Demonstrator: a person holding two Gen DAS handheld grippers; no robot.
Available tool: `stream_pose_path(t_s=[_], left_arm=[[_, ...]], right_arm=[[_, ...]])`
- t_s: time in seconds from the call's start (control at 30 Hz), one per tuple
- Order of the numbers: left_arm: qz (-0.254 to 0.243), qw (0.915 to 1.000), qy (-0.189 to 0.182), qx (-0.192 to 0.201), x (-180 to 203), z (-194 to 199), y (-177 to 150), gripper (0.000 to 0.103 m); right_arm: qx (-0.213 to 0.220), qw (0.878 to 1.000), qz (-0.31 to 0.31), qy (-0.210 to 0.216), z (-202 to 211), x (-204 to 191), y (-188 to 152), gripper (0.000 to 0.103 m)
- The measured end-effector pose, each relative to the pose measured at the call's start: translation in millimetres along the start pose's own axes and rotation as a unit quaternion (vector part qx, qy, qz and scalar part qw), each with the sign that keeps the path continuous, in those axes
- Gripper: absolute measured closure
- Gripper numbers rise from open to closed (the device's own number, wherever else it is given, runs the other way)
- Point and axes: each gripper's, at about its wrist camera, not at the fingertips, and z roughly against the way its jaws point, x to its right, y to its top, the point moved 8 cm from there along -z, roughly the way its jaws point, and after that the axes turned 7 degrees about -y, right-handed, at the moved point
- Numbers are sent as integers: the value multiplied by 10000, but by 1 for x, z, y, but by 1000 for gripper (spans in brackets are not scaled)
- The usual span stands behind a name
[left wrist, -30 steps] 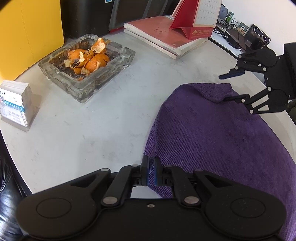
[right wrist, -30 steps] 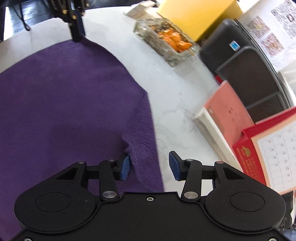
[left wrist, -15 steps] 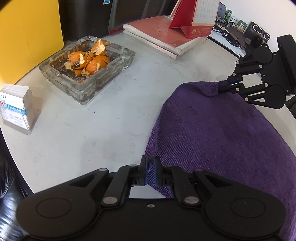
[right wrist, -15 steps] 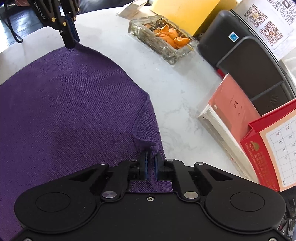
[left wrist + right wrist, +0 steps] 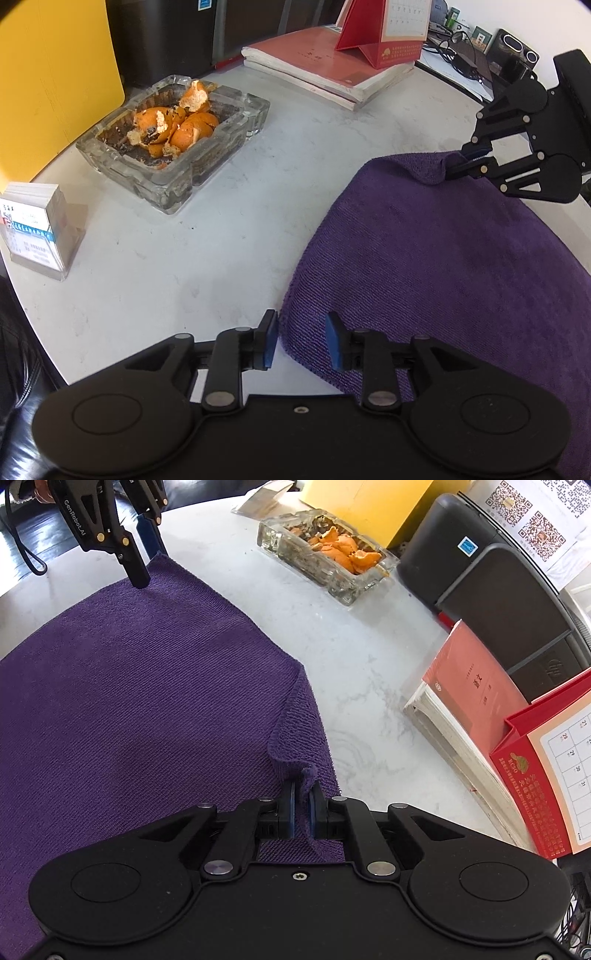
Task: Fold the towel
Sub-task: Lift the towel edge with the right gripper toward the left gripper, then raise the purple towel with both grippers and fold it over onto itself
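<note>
Right wrist: my right gripper [image 5: 303, 805] pinches the towel [image 5: 147, 701] corner; my left gripper [image 5: 301, 341] has just been opening, corner between its pads.

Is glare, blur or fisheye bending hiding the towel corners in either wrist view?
Left wrist view: sharp, evenly lit, table edge bends at the rim, towel corner clear. Right wrist view: bright glare top left, pinched corner still plain.

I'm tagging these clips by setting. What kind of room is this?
Probably an office or reception corner: a desk calendar on stacked books, a black printer, and a glass ashtray on the white table.
</note>
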Motion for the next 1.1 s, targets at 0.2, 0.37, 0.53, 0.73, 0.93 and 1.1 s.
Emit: stream_pose_path(t_s=[0.2,0.37,0.53,0.73,0.93,1.1], left_arm=[[40,10000,-10,44,-3,-2,5,90],[129,9999,-63,73,-5,-3,7,101],[198,9992,-85,346,-5,5,11,101],[33,9988,-222,435,5,14,11,101],[-63,9978,-380,546,14,22,10,101],[-120,9962,-585,636,23,29,9,101]], right_arm=[[15,10000,24,15,0,1,-1,96],[5,10000,38,40,0,0,-1,96],[-20,10000,-52,42,4,2,1,96],[-117,9998,-18,-128,10,5,2,96],[-207,9990,-44,-395,17,10,4,100],[-250,9972,-261,-660,27,19,4,100]])
